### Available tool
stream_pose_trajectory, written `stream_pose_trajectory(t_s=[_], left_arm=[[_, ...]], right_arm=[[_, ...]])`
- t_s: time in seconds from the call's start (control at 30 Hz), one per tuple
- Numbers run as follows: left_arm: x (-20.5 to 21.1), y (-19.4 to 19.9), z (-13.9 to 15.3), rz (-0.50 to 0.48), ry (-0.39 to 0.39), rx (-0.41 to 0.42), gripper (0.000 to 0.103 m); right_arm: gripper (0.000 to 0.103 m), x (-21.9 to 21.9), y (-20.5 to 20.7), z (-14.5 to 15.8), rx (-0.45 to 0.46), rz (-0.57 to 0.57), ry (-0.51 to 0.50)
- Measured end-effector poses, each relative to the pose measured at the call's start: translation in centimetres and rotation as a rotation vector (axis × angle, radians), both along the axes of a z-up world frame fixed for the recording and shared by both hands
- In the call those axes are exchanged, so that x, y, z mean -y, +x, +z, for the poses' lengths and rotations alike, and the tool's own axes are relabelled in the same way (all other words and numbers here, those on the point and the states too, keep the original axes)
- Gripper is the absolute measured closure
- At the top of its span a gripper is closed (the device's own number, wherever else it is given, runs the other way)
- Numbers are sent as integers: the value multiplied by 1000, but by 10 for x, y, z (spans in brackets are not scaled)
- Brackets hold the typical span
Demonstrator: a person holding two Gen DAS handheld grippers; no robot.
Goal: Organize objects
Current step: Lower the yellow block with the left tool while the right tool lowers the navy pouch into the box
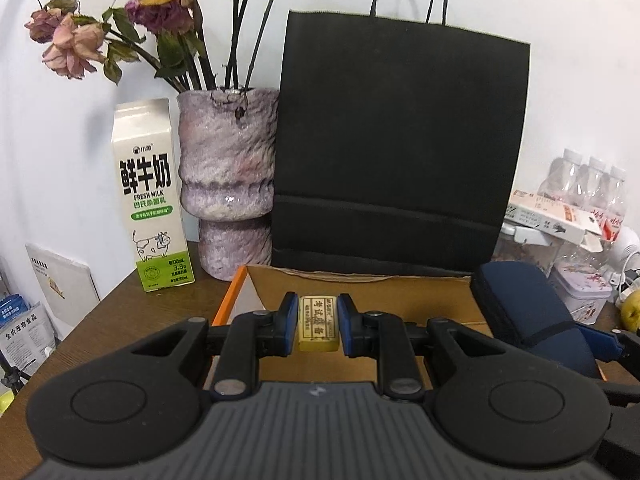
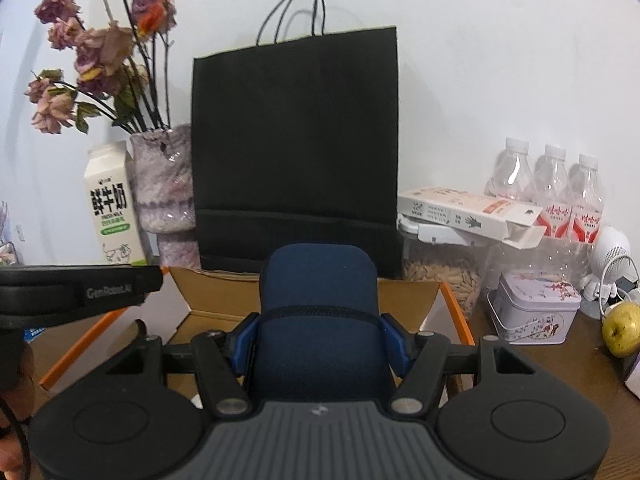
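Note:
My left gripper is shut on a small yellow eraser with black printed characters, held above the open cardboard box with orange edges. My right gripper is shut on a navy blue fabric case, its blue pads pressing both sides, also over the cardboard box. In the left wrist view the navy case shows at the right, with the right gripper's blue fingers behind it. The left gripper's black body crosses the left side of the right wrist view.
A black paper bag stands behind the box against the white wall. Left of it are a purple vase with dried roses and a milk carton. At the right stand water bottles, a white carton, a tin and a green fruit.

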State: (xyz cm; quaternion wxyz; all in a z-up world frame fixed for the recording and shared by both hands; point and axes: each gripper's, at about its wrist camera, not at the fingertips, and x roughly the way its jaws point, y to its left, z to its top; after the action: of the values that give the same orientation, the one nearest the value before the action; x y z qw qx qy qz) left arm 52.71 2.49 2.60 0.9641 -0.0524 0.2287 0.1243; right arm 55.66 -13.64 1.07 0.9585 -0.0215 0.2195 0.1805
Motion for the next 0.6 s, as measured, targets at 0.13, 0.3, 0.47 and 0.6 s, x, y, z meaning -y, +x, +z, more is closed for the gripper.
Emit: stream_pose_trajectory(t_s=[0.13, 0.3, 0.47, 0.6], left_arm=[[-2, 7, -7, -2, 2, -15, 81], [0, 10, -12, 2, 21, -21, 81], [-2, 14, -15, 3, 20, -41, 74], [-4, 11, -12, 15, 10, -18, 0]], right_arm=[[41, 2, 9, -9, -20, -15, -7], [41, 1, 13, -17, -31, -15, -18], [40, 0, 14, -19, -41, -12, -21], [17, 1, 15, -19, -47, -21, -10]])
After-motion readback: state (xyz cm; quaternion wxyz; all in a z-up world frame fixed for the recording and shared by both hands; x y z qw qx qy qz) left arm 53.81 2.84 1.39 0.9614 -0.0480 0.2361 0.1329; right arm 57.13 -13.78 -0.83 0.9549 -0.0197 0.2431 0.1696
